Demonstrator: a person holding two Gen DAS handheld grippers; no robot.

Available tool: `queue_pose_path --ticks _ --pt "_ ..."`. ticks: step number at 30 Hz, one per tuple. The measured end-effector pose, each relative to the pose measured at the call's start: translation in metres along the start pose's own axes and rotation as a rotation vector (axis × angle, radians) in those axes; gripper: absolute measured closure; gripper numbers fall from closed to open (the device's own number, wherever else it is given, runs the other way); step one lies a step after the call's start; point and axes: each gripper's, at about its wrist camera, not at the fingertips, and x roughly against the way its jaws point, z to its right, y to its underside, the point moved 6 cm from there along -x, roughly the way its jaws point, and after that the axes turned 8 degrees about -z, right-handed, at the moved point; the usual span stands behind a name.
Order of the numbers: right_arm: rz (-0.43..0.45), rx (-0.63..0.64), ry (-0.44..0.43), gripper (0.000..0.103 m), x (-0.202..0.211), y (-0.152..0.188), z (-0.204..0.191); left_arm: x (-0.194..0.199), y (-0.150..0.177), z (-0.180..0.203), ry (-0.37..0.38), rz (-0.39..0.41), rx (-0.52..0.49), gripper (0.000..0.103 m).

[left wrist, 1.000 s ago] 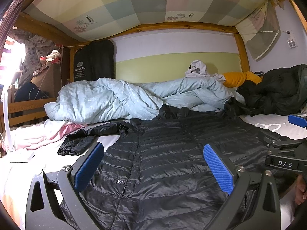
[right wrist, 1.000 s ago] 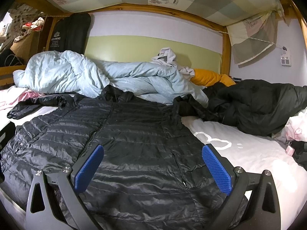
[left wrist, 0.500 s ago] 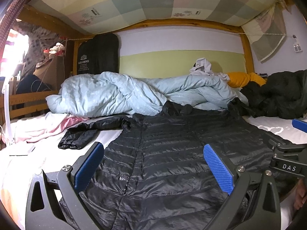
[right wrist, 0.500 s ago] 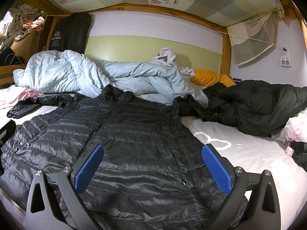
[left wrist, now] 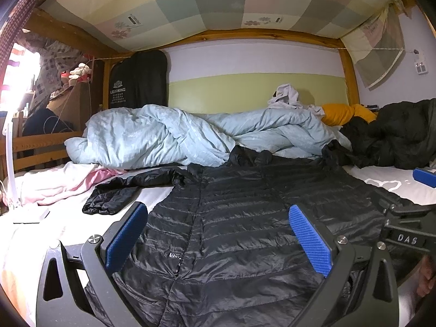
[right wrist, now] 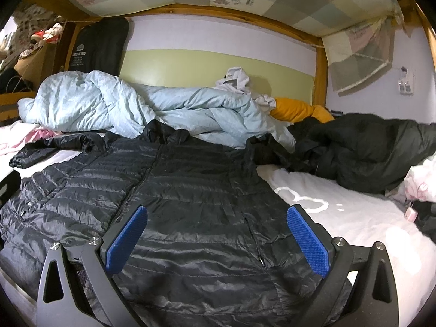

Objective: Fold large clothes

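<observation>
A black quilted puffer jacket lies flat, front up and zipped, on the white bed sheet, hem nearest me. Its left sleeve stretches out to the left; the right sleeve bunches toward the dark heap. My left gripper hovers open over the hem's left half, nothing between its blue pads. My right gripper hovers open over the hem's right half, also empty. The right gripper's body shows at the right edge of the left wrist view.
A crumpled light blue duvet runs along the wall behind the jacket. Another dark coat is heaped at the right, an orange pillow behind it. Pink and white cloth and a white lamp sit at the left. Wooden bunk frame overhead.
Both grippers have tilted slightly, the left view shifting so the jacket sits a bit lower and more to the right. Both stay open and the jacket has not moved.
</observation>
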Motion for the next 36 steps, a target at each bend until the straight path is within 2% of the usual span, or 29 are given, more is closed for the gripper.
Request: queue_pose_path --ticks 2,5,8,12,15,17,20,22,25,28,31,33,36 --pt "0.005 0.019 0.003 0.0 0.002 -0.001 -0.004 0.003 0.0 0.0 0.003 -0.016 0.004 0.0" --pt "-0.003 0.014 0.016 0.0 0.012 0.0 -0.001 0.009 0.0 -0.002 -0.047 -0.083 -0.021 0.0" --pt "-0.035 0.006 -0.003 0.0 0.03 0.005 0.005 0.024 0.001 -0.002 0.005 -0.153 -0.016 0.005" --pt "-0.09 0.038 -0.045 0.0 0.055 0.01 0.007 0.046 0.019 -0.005 0.115 -0.279 0.061 0.008" --pt "-0.17 -0.021 -0.126 0.0 0.067 0.029 0.016 0.05 0.043 -0.003 0.18 -0.401 0.089 0.015" --pt "-0.269 -0.078 -0.196 0.0 0.067 0.051 0.023 0.048 0.061 -0.003 0.219 -0.496 0.119 0.02" --pt "-0.388 -0.139 -0.259 0.012 0.059 0.081 0.032 0.044 0.085 -0.009 0.263 -0.599 0.198 0.025" --pt "-0.435 -0.175 -0.278 0.015 0.052 0.095 0.037 0.038 0.095 -0.013 0.299 -0.651 0.267 0.028" --pt "-0.485 -0.259 -0.336 0.015 0.039 0.105 0.042 0.034 0.097 -0.02 0.366 -0.67 0.367 0.029" --pt "-0.483 -0.338 -0.391 0.015 0.034 0.107 0.047 0.028 0.096 -0.029 0.472 -0.659 0.493 0.033" --pt "-0.493 -0.417 -0.419 0.015 0.027 0.104 0.051 0.017 0.095 -0.041 0.521 -0.651 0.626 0.035" --pt "-0.486 -0.448 -0.431 0.015 0.024 0.1 0.048 0.011 0.092 -0.046 0.517 -0.641 0.667 0.04" --pt "-0.471 -0.467 -0.431 0.015 0.011 0.094 0.044 0.0 0.093 -0.051 0.438 -0.623 0.647 0.064"
